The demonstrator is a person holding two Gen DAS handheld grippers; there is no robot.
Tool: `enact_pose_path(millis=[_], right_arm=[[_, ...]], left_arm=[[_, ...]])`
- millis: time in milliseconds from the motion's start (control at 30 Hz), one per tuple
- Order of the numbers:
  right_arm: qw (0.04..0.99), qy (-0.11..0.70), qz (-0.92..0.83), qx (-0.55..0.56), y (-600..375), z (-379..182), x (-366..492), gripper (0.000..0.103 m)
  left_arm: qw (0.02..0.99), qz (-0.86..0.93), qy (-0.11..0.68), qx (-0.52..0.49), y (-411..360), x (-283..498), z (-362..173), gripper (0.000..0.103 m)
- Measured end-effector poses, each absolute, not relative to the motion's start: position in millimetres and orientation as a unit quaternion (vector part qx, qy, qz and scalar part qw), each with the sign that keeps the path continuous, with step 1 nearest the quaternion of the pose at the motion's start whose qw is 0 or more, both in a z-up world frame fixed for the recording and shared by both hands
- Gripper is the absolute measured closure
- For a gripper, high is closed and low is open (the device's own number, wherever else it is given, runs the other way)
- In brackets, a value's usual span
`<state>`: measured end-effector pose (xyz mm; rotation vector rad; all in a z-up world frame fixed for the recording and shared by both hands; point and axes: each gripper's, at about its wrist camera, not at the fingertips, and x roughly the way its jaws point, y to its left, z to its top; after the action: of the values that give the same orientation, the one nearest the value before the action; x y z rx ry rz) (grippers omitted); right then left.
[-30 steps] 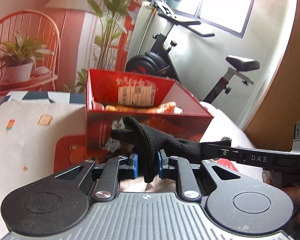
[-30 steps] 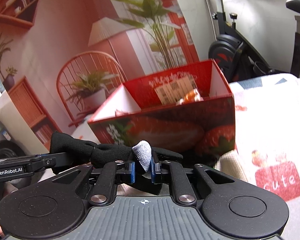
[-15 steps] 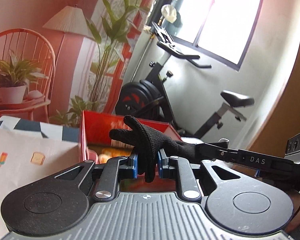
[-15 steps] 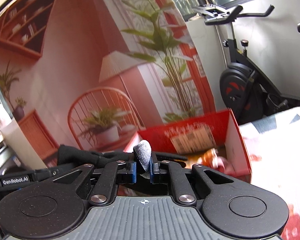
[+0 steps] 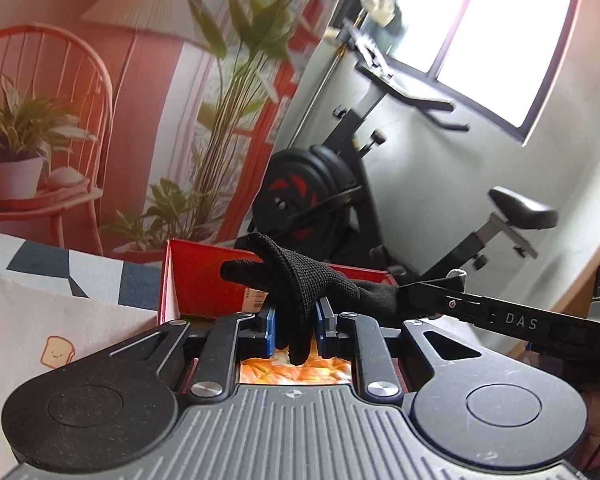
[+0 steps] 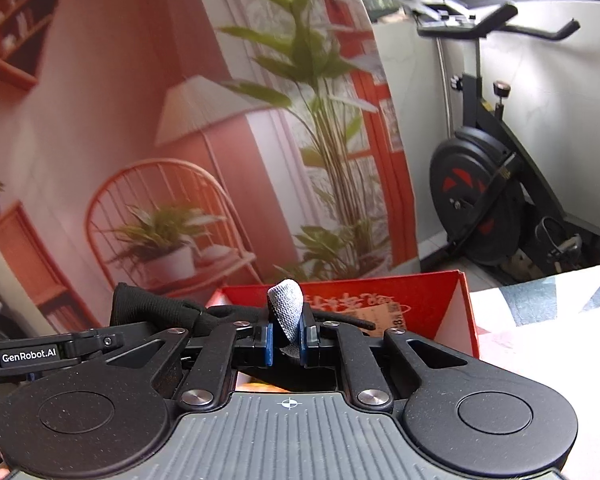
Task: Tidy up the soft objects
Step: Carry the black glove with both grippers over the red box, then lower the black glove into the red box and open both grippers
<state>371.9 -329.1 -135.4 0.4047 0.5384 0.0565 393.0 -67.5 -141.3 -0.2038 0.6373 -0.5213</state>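
Note:
A black knit glove (image 5: pixel 300 280) is stretched between my two grippers above a red cardboard box (image 5: pixel 204 280). My left gripper (image 5: pixel 295 330) is shut on the glove's black finger end. My right gripper (image 6: pixel 286 338) is shut on the glove's grey fingertip (image 6: pixel 286 304); the black part of the glove (image 6: pixel 156 308) runs off to the left. The right gripper also shows in the left wrist view (image 5: pixel 500 316), and the left gripper in the right wrist view (image 6: pixel 52 350). The box (image 6: pixel 420 304) holds orange soft items (image 5: pixel 296 372), seen between the left fingers.
The box stands on a table with a patterned cloth (image 5: pixel 40 320) that has a toast print. Behind it hangs a printed backdrop with chair, lamp and plants (image 6: pixel 180 160). An exercise bike (image 5: pixel 340 184) stands by the window at the right.
Both grippers have carried the glove up and forward over the red box; the box has dropped lower in both views and its inside now lies beneath the left fingers.

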Motion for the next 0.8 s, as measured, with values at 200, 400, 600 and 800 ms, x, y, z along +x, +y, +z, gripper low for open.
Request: enact_pose_path(millis=[200,400,600,800], right_arm=[[0.936,0.306,0.014,0.173,-338.1,-166.9,409.4,0.093],[0.932,0.325,0.015,0.160,-341.5,-186.2,424.1,0.092],[0.933,0.328,-0.013,0.147,-342.7,-198.0,419.3,0.073],[0.937,0.330,-0.012,0.112,-331.3,-196.7,402.6,0.040]], left_arm=[[0.907,-0.234,0.340,-0.086,-83.3,427.0,-162.4,0.083],[0.901,-0.227,0.362,-0.072,-89.0,439.6,-179.4,0.083],[0.908,-0.229,0.347,-0.049,-90.2,435.8,-178.2,0.041],[0.916,-0.233,0.325,-0.029,-85.1,417.0,-166.9,0.013]])
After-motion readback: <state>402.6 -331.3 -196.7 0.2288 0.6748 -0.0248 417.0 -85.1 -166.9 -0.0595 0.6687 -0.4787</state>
